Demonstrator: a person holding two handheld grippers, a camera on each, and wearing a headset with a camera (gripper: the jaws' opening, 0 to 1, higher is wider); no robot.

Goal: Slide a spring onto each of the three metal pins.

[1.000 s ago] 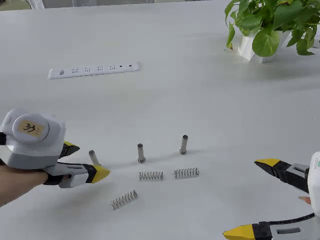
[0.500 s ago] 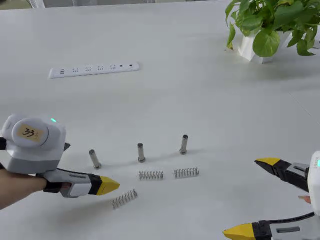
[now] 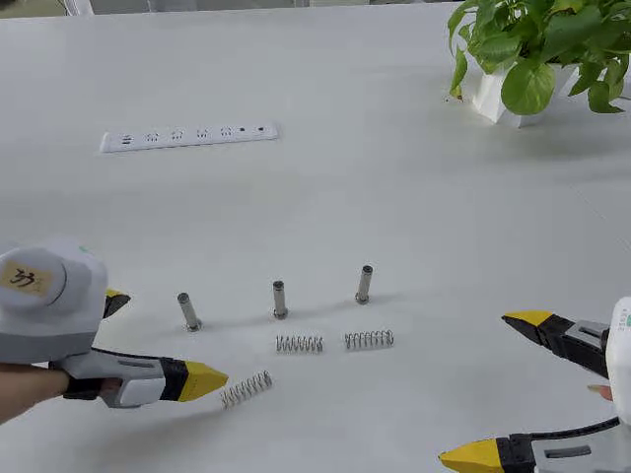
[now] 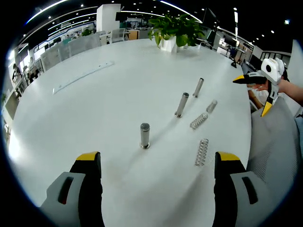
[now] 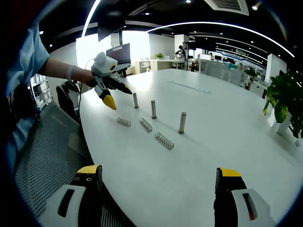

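Three metal pins stand upright in a row on the white table: left pin [image 3: 188, 311], middle pin [image 3: 280, 300], right pin [image 3: 365, 284]. Three springs lie flat in front of them: one at the near left [image 3: 245, 389], one in the middle [image 3: 299, 344], one on the right [image 3: 369, 340]. My left gripper [image 3: 163, 340] is open, just left of the left pin and the near-left spring, with nothing between its jaws. Its own view has the left pin [image 4: 144, 135] ahead and a spring [image 4: 202, 152] by the right jaw. My right gripper [image 3: 498, 389] is open at the table's near right.
A white power strip [image 3: 187, 136] lies at the far left of the table. A potted plant [image 3: 532, 49] stands at the far right corner. A mesh chair [image 5: 42, 156] sits by the table's edge in the right gripper view.
My left gripper has drawn back from the left pin, toward me and lower, so the pin no longer sits between its jaws. The right gripper has stayed put.
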